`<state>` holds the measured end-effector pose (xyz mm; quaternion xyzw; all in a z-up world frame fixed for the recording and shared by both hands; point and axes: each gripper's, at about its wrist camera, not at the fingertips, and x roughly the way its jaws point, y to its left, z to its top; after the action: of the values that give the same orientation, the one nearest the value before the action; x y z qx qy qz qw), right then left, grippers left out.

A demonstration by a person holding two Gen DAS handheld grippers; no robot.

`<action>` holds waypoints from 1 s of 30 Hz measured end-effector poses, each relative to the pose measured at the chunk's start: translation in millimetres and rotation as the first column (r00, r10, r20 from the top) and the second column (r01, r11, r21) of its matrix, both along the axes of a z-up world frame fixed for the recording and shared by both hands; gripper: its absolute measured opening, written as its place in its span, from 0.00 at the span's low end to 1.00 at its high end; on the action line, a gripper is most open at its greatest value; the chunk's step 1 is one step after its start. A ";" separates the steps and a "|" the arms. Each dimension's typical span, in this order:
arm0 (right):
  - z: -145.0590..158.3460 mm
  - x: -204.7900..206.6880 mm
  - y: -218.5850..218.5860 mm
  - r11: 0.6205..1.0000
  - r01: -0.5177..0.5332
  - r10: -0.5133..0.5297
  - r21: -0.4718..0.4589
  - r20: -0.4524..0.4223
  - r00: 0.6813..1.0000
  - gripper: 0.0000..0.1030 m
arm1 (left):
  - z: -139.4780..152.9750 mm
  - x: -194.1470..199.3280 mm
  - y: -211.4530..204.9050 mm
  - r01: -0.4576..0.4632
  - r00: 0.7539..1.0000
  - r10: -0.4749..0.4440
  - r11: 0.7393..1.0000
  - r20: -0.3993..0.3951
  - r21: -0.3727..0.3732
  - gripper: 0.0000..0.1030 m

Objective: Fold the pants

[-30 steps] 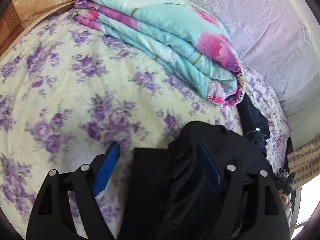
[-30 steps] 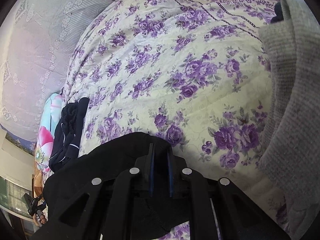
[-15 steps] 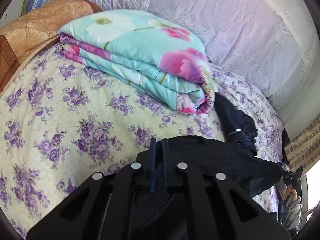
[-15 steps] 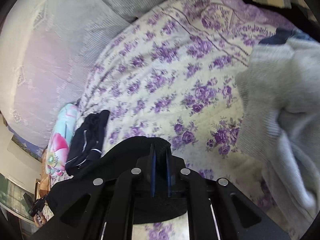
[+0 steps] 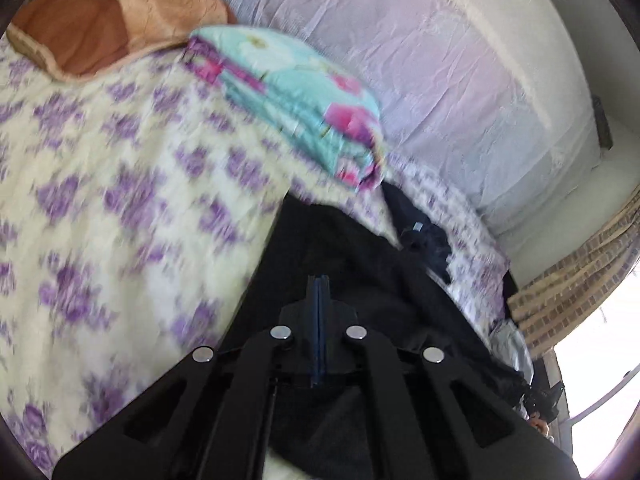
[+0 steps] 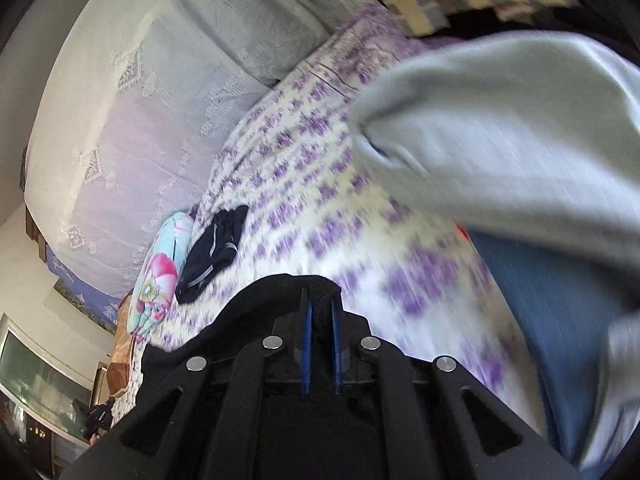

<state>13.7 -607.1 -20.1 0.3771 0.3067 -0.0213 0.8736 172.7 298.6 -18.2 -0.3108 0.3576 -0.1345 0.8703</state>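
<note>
The black pants [image 5: 360, 264] lie directly under and ahead of your left gripper [image 5: 318, 292], spreading forward over the floral bedspread [image 5: 100, 200]. The left gripper's blue pads are pressed together with almost no gap; the dark fabric bunches around the tips, so the grip reads as clamped on a thin layer of the pants.

In the right wrist view, the pants [image 6: 280, 292] rise as a black hump around your right gripper [image 6: 320, 312]. Its two blue pads stand slightly apart, with black cloth pinched between them.

Beyond the pants in the left view, a folded turquoise quilt [image 5: 304, 96] sits on the bedspread, and a dark navy garment [image 5: 424, 236] lies just beside it, near the far edge of the pants. A brown pillow [image 5: 100, 28] rests at the upper left. Your grey sleeve [image 6: 500, 132] fills the upper right of the right view. Both views are motion-blurred.
</note>
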 end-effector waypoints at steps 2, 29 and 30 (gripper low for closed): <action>-11.1 -3.2 -0.7 1.000 0.015 -0.014 0.024 -0.022 1.000 0.08 | -6.7 11.2 0.7 -0.016 0.998 0.014 0.999 -0.063 -0.031 0.00; -5.8 28.0 9.8 0.997 0.059 -0.057 0.053 -0.040 0.998 0.08 | -30.8 187.1 -21.7 0.035 0.981 -0.042 0.999 -0.189 -0.040 0.04; -4.5 27.8 9.7 0.997 0.059 -0.057 0.056 -0.034 0.998 0.08 | -26.2 182.1 -20.5 0.032 0.984 -0.040 0.998 -0.173 -0.045 0.03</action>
<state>41.5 -597.4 -24.6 0.4101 0.3104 -0.0440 0.8564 354.9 278.1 -44.5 -0.3330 0.4348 -0.1301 0.8265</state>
